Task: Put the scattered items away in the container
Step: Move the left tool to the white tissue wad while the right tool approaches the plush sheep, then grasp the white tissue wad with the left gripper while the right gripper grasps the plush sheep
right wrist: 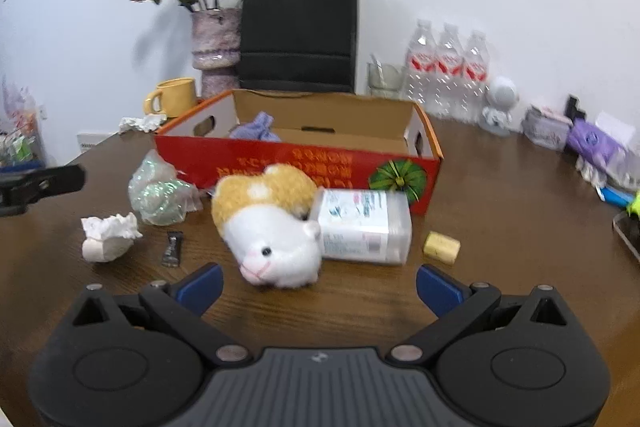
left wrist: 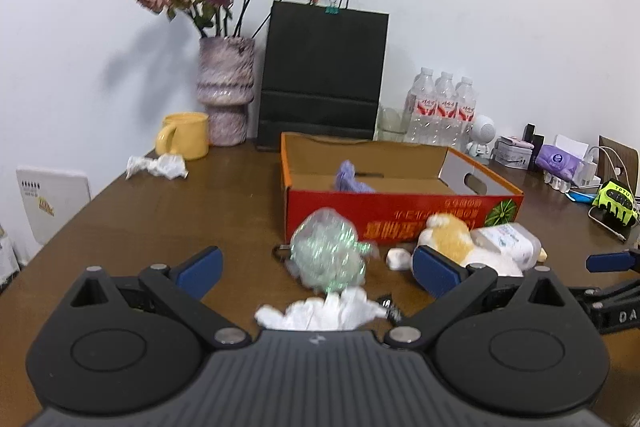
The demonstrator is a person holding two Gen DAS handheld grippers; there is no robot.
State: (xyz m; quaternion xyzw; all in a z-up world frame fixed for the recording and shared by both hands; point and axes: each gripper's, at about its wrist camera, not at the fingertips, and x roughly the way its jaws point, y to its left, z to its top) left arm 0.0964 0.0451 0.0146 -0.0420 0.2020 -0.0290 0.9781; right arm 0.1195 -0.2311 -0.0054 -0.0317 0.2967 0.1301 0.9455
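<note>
Right hand-held gripper (right wrist: 319,285) hovering spread, empty, over the counter (right wrist: 500,187). Plush hamster (right wrist: 272,227) lying just ahead between its fingers, nearer this hand. Left hand-held gripper (left wrist: 316,269) also gaping, facing crumpled tissue (left wrist: 324,311). Red box (right wrist: 320,167) sitting beyond.

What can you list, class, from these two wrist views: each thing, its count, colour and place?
Cardboard box: 1, red outside, brown inside, mid-table.
Purple cloth: 1, inside the box.
Plush hamster toy: 1, orange and white, in front of box.
Clear plastic tub: 1, lying beside the toy.
Crinkled plastic bag: 1, greenish, left of toy.
Crumpled tissue: 1, white, near front-left.
Small dark packet: 1, beside tissue.
Yellow block: 1, right of tub.
Yellow mug: 1, by vase.
Vase of dried roses: 1, pink.
Black paper bag: 1, against wall.
Water bottles: 3, clear.
Left gripper: open.
Right gripper: open.
</note>
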